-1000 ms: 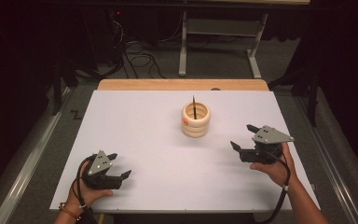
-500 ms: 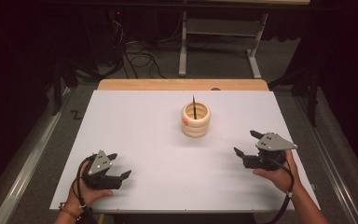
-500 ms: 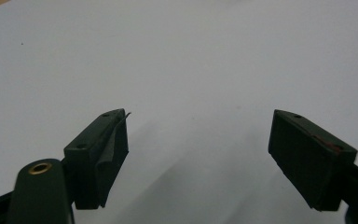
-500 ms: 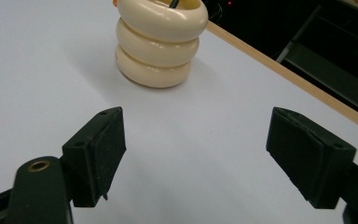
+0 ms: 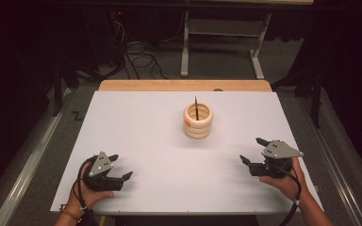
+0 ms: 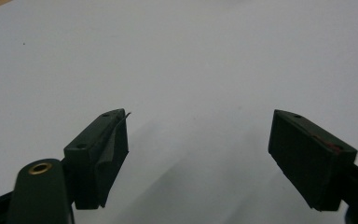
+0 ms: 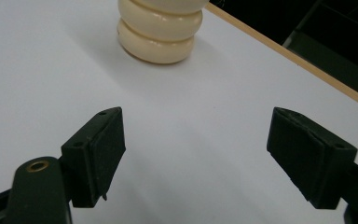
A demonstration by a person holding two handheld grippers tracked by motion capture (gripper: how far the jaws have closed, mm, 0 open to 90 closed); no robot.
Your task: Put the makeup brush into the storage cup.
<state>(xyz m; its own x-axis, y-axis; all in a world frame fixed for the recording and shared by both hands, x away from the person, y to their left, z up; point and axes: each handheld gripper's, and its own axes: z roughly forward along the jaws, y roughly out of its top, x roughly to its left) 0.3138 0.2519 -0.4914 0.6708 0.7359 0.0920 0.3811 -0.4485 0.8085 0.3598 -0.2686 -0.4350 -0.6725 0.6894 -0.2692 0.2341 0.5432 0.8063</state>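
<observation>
Ring stack (image 5: 198, 121) on peg, mid-counter (image 5: 136, 122). Left hand-held gripper (image 5: 121, 167), right hand-held gripper (image 5: 253, 151): both wide, empty (a careless approach might topple the stack).

A white surface (image 5: 136, 122) with a wooden far edge (image 5: 184, 85) stands on grey floor (image 5: 155, 66); behind it, tangled cables (image 5: 136, 56) and metal frame legs (image 5: 185, 47) (the room is dark).

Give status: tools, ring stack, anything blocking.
Left tool open, empty, near table edge. Right tool open, empty, aimed toward the ring stack. Stack upright on its peg, mid-table. White table bare between.
</observation>
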